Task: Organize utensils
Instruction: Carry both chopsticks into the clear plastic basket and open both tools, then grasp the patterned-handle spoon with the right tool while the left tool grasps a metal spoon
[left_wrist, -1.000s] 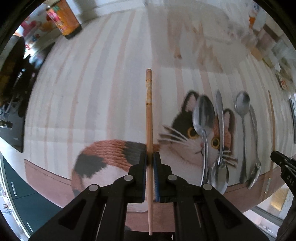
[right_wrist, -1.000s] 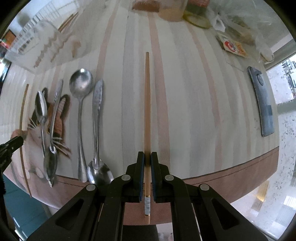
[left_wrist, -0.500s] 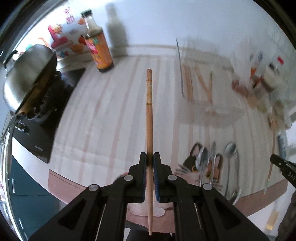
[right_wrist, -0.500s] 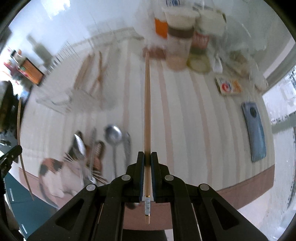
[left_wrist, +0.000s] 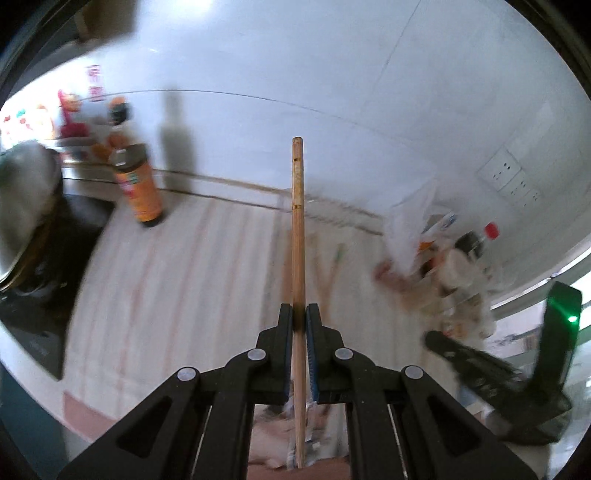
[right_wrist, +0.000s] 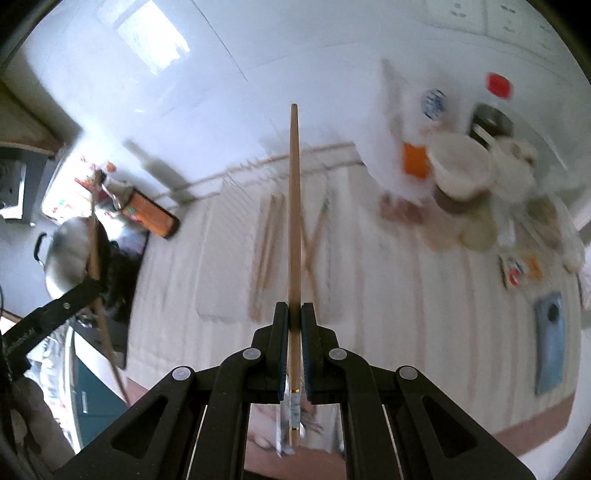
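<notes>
My left gripper (left_wrist: 299, 317) is shut on a wooden chopstick (left_wrist: 297, 229) that points forward, held above the striped cloth (left_wrist: 184, 280). My right gripper (right_wrist: 294, 315) is shut on a second chopstick (right_wrist: 293, 206), also pointing forward. Both are raised and aimed toward a clear tray (right_wrist: 236, 236) at the back that holds several chopsticks (right_wrist: 267, 236). The left gripper also shows at the left of the right wrist view (right_wrist: 94, 280). The spoons on the cat mat are mostly hidden below the fingers.
An orange sauce bottle (left_wrist: 138, 192) stands at the back left beside a steel pot (right_wrist: 70, 254) on the stove. Jars, tubs and bottles (right_wrist: 461, 173) crowd the back right. A blue phone (right_wrist: 550, 328) lies at the right. The white wall is close behind.
Both grippers have lifted and tilted up from the cat mat, each still holding its chopstick. The spoons dropped out of view and the back tray and wall came into view.
</notes>
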